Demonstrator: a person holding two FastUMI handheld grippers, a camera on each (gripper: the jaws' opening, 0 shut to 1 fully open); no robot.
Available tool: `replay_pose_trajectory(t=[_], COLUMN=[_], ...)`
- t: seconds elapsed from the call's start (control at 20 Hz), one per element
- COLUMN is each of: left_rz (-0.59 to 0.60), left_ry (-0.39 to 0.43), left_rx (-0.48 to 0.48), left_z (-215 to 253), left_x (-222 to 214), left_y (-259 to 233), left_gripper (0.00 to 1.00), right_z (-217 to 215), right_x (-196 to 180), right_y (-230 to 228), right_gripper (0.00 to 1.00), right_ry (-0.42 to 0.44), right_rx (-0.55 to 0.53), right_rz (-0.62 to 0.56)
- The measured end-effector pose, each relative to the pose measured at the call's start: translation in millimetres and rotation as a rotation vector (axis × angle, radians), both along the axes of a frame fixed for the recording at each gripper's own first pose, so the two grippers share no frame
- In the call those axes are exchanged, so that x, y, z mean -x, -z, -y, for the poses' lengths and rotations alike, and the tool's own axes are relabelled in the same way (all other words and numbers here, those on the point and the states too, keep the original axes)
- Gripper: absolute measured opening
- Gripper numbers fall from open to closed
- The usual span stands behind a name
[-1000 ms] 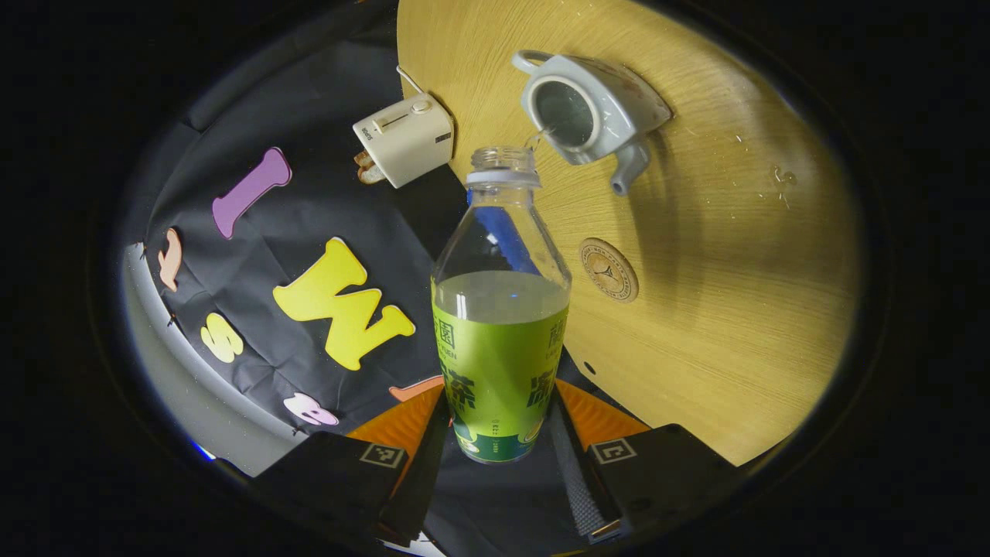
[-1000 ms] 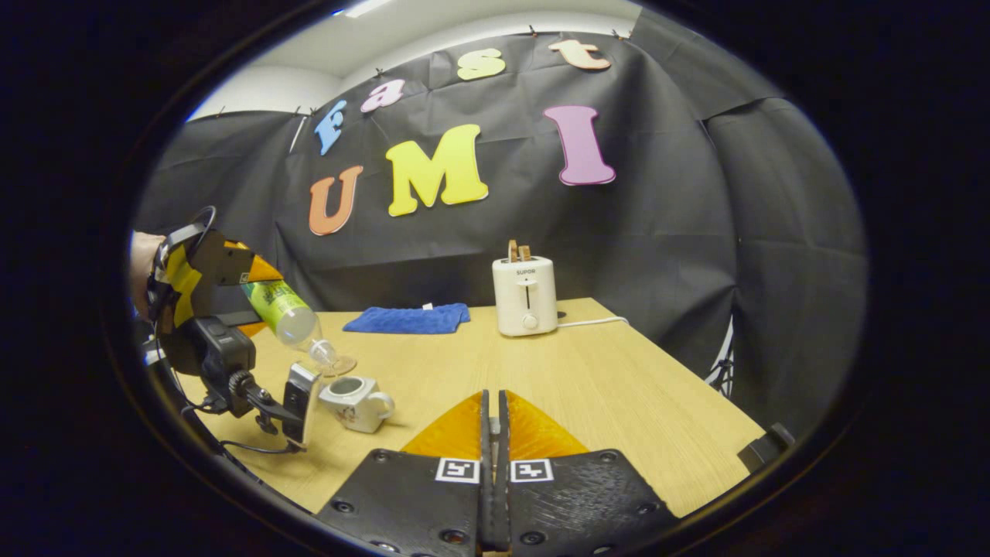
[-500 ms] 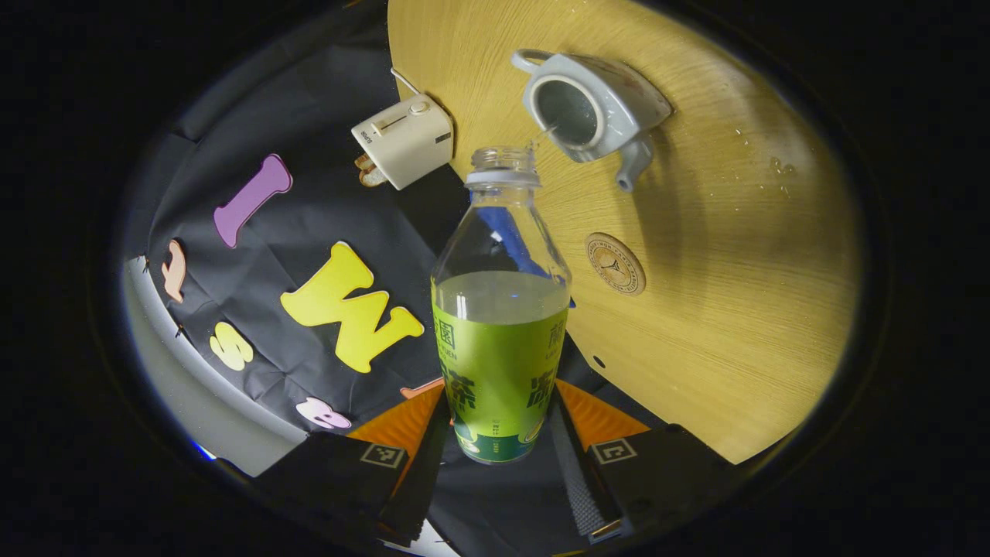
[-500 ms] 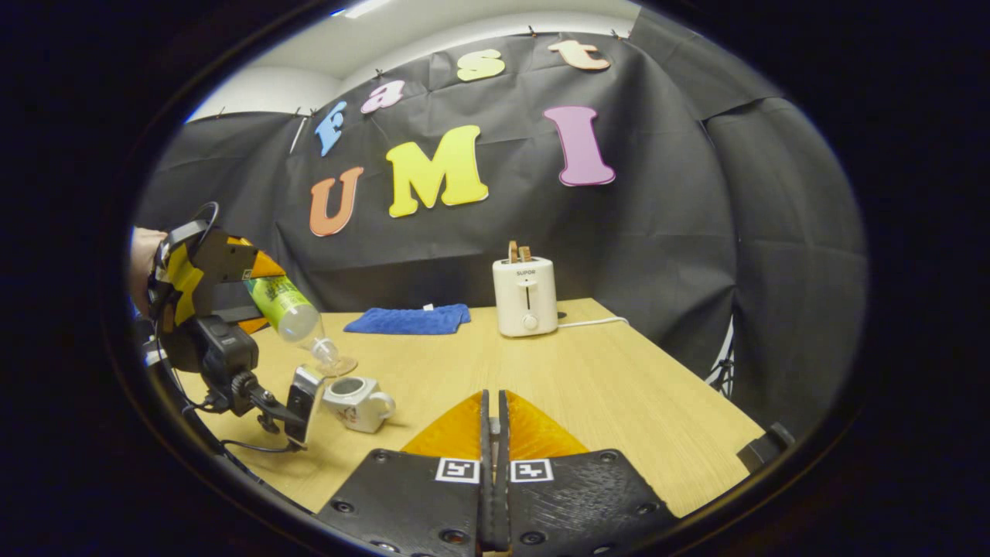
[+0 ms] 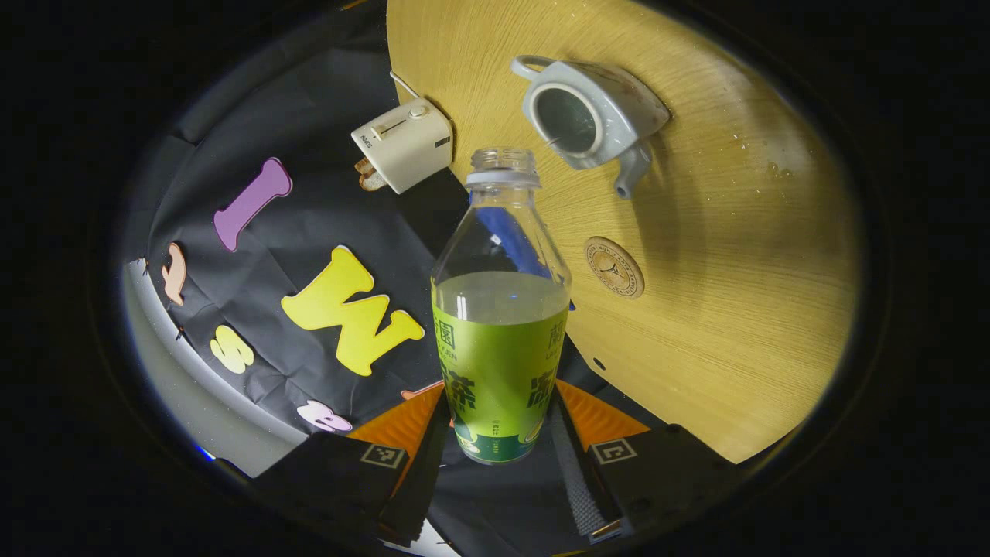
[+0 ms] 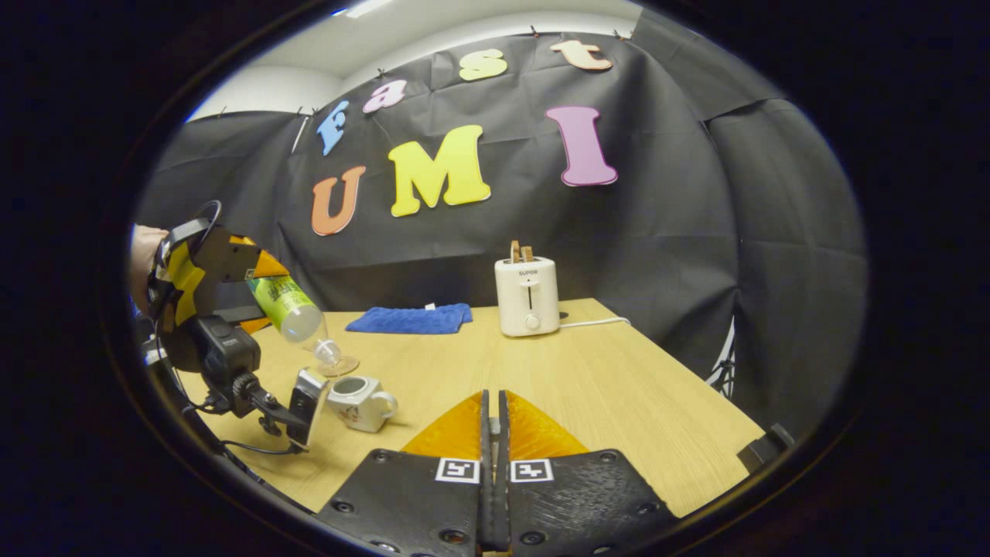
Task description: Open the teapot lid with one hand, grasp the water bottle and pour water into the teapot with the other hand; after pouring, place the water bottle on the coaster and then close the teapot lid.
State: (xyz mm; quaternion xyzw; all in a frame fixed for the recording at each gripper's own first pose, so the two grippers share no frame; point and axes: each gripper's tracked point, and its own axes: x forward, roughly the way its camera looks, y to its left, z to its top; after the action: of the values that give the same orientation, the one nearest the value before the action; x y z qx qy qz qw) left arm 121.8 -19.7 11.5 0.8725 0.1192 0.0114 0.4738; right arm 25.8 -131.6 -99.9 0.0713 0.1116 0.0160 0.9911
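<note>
Pour step, prob. at its tail end. The left gripper [image 5: 495, 445] is clamped on the clear plastic water bottle w/ green label [image 5: 500, 325], both fingers pressing its lower body. Bottle is uncapped and tilted, mouth aimed toward the open pale grey ceramic teapot [image 5: 589, 112] on the light wooden table [image 5: 735, 309]. In the right gripper view the bottle [image 6: 292, 313] slants down from the left gripper [image 6: 255, 298], its mouth just above and beside the teapot [image 6: 357, 401]. No clear stream visible at the mouth, so flow looks stopped or nearly so; can't say for sure. Roughly half the bottle is water.

The right gripper [image 6: 493, 433] sits low over the table, well apart from the teapot, fingers pressed together w/ no gap. Whether the lid is pinched between them can't be told; nothing shows past the tips.

Small round brown coaster [image 5: 614, 267] lies on the table near the teapot's spout side, bare. White toaster [image 6: 527, 296] and folded blue cloth [image 6: 408, 318] sit farther back.

Next move, as I judge it: bring the bottle upright, carry it over to the coaster, set it down centred, then let go. Watch for drips and for clipping the spout on the way. After that the lid goes back on the teapot.
</note>
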Motion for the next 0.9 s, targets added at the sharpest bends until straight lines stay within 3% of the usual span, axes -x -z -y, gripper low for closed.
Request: replay_pose_trajectory(t=[0.9], left_rz=[0.029], left_ry=[0.033], left_rx=[0.092], left_z=[-0.1], left_x=[-5.5], left_y=[-2.7], left_gripper=[0.72], right_z=[-8.3], right_x=[-2.0], right_y=[-7.9], right_gripper=[0.00], right_ry=[0.001], right_rx=[0.028], right_rz=[0.005])
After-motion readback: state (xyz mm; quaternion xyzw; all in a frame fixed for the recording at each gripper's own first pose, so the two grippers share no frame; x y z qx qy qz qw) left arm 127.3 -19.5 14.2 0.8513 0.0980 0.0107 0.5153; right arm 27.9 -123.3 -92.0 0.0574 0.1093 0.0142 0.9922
